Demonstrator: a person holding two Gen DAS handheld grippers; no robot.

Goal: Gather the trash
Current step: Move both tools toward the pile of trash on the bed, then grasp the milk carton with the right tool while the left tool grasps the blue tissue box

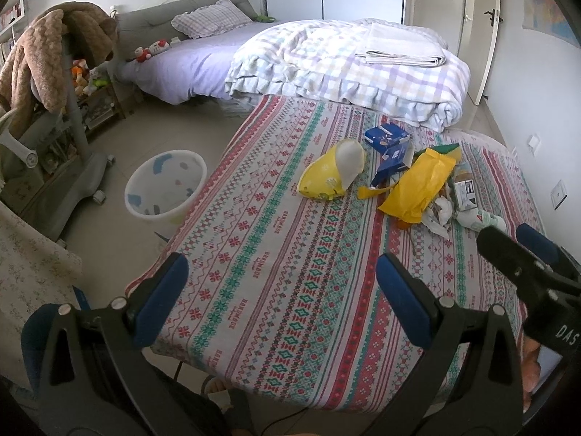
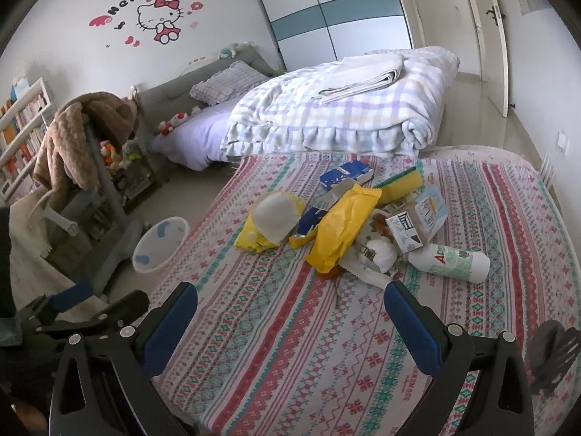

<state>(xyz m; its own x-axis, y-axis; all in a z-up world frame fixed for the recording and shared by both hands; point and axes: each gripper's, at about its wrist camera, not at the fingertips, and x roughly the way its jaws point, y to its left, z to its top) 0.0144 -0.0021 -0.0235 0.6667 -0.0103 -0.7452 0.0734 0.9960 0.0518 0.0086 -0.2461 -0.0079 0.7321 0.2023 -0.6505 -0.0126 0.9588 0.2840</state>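
Note:
A pile of trash lies on the patterned table: a yellow bag with a white lining (image 1: 332, 172) (image 2: 270, 223), a yellow wrapper (image 1: 421, 185) (image 2: 343, 227), a blue carton (image 1: 386, 138) (image 2: 346, 174), a small grey box (image 1: 464, 192) (image 2: 405, 230), crumpled white paper (image 2: 379, 252) and a white bottle lying on its side (image 2: 452, 258) (image 1: 479, 219). My left gripper (image 1: 281, 283) is open and empty over the table's near part. My right gripper (image 2: 290, 312) is open and empty, just short of the pile. It also shows in the left wrist view (image 1: 515, 245).
A white waste bin (image 1: 165, 185) (image 2: 159, 243) stands on the floor left of the table. A chair draped with a brown blanket (image 1: 47, 72) is further left. A bed with a folded checked quilt (image 1: 348, 69) (image 2: 337, 112) lies behind the table.

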